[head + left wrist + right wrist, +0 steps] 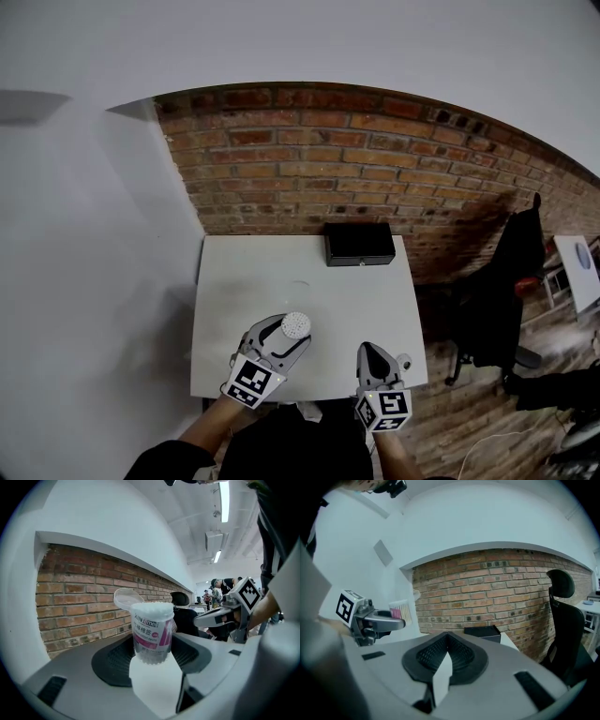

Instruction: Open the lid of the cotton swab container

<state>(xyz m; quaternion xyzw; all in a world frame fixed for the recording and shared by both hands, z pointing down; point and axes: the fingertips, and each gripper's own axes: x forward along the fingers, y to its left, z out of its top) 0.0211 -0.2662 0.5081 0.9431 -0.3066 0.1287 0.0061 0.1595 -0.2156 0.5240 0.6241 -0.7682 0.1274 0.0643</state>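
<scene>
L gripper pinches the cotton swab container over the table's near part; lid flipped back, tub packed w/ white swabs. R gripper alongside, jaws pressed together, empty, both aimed slightly down. Far edge: black box, closed.

The left gripper and the right gripper share one build: a pale grey, smoothly rounded shell, with a white cube at the rear printed with black square markers (a different pattern on each face). Seen along the jaws, each shell has a dark oval recess lined with black ribbed pads and flat white tips. The person wears a dark top with a black sleeve.
</scene>
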